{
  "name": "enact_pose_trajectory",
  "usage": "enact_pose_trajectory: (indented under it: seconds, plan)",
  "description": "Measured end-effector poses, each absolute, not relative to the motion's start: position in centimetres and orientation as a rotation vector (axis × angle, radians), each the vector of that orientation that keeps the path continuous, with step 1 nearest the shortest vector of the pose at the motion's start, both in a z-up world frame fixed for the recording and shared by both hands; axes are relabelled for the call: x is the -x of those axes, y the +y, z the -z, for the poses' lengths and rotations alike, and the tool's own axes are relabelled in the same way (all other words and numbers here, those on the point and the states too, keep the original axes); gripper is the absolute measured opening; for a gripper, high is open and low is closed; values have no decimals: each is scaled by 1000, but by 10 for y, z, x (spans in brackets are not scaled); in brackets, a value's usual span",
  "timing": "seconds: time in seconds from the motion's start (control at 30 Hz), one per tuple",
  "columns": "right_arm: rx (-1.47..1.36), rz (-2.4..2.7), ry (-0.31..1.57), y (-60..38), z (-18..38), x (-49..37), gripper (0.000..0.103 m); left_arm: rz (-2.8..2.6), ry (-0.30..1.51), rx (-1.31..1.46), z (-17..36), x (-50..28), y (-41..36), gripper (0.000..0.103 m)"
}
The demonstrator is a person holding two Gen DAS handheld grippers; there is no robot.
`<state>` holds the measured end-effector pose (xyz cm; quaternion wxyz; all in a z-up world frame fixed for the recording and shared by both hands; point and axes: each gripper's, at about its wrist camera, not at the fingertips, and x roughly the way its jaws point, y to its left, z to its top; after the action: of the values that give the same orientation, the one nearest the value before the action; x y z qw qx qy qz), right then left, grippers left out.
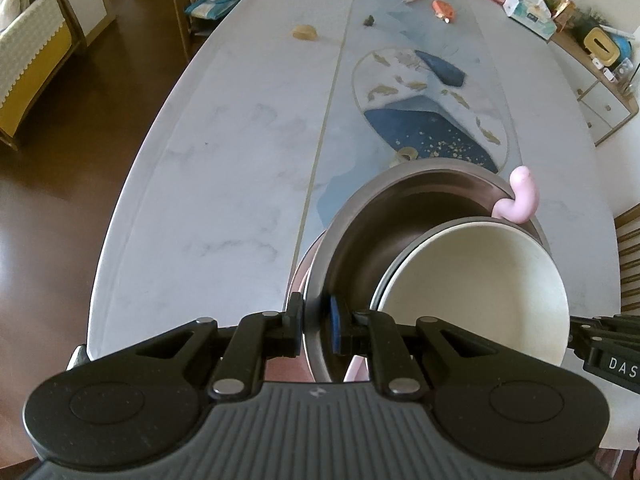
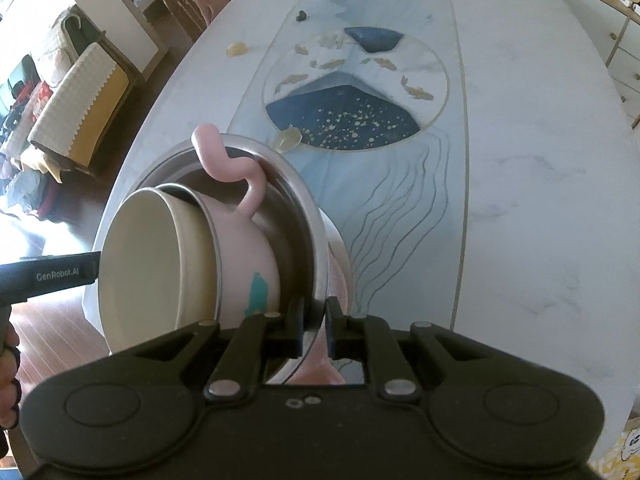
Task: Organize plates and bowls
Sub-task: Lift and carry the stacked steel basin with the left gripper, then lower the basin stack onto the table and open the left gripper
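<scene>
A steel bowl [image 1: 360, 248] [image 2: 298, 204] is gripped from both sides by its rim. My left gripper [image 1: 316, 308] is shut on its near rim. My right gripper [image 2: 316, 314] is shut on the opposite rim. Inside the steel bowl a pink bowl [image 1: 472, 280] [image 2: 240, 248] with a cream inside lies tilted. Its curly pink handle [image 1: 520, 196] [image 2: 218, 156] sticks up over the steel rim. A pink dish [image 1: 298, 280] [image 2: 340, 264] shows under the steel bowl. I cannot tell whether the stack touches the marble table [image 1: 224, 160] [image 2: 540, 200].
A tape roll [image 1: 407, 154] [image 2: 289, 138] lies just beyond the stack on the blue-and-gold inlay. Farther off lie another roll [image 1: 304, 32], an orange object [image 1: 443, 9] and a tissue box [image 1: 528, 12]. A sideboard [image 1: 600, 96] stands right, a cushioned chair [image 1: 32, 64] left. A hand [image 2: 8, 380] shows.
</scene>
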<state>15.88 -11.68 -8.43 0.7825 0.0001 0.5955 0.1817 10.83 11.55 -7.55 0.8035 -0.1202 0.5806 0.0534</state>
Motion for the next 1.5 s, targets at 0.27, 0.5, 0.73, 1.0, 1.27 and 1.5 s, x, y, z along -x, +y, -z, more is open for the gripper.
enact_pose_trajectory:
  seconds: [0.27, 0.5, 0.73, 1.0, 1.27, 1.5]
  plan:
    - [15, -390, 1306, -112, 92, -161, 11, -118, 1265, 255, 90, -110, 117, 12]
    - [14, -378, 1314, -112, 99, -164, 12, -116, 1262, 232, 93, -112, 114, 13]
    - [6, -369, 1308, -114, 102, -165, 13, -100, 1250, 194, 90, -112, 108, 12]
    - [-8, -368, 1297, -119, 99, -160, 22, -100, 1217, 113, 84, -108, 96, 13]
    - [-12, -399, 1234, -130, 83, -149, 29, -92, 1176, 99, 73, -96, 96, 16]
    - [-13, -437, 1157, -139, 61, -131, 36, -107, 1066, 73, 47, -76, 91, 55]
